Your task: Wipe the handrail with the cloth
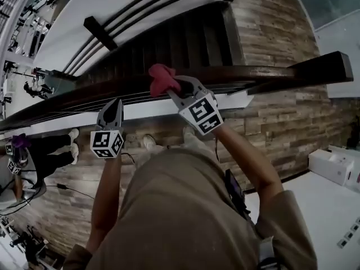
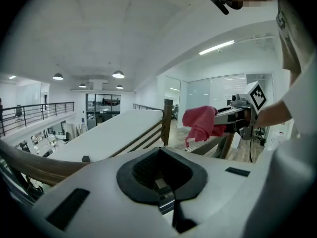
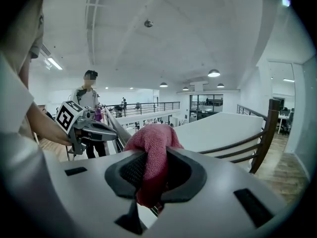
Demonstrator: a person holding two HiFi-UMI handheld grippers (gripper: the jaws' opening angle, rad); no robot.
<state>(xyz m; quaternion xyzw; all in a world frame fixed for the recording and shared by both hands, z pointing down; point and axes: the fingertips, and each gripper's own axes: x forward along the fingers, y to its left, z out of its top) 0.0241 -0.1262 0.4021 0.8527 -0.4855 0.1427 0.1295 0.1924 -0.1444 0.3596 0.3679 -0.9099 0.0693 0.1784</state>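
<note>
Above the staircase [image 1: 185,35], locate handrail [image 1: 270,73]: dark wood, crossing head view from lower left to right. Read step in hand as start of wipe, with cloth at rail top and stroke apparently not far along.

Check right gripper [image 1: 172,88]: jaws clamped on cloth [image 1: 162,79], pink, bunched, pinched mid-fold with loose ends above and below the pads. Find cloth at rail, near mid-span, over top face. Check left gripper [image 1: 115,106]: jaws together, nothing between them, near rail on near side, apart from cloth.

For next move, judge as follows: lower cloth until flat on rail top, hold clamp firm, draw along rail in one direction. Keep left gripper clear of path.

Treat contact between cloth and rail as unconfirmed: overlap in head view, slight gap possible in left gripper view. Note rail's left end cut off at frame edge, rail surface under cloth hidden, underside out of sight. Expect little from right gripper view: rail mostly masked by gripper body and cloth. Do not judge dust on rail; too dark to tell.
</note>
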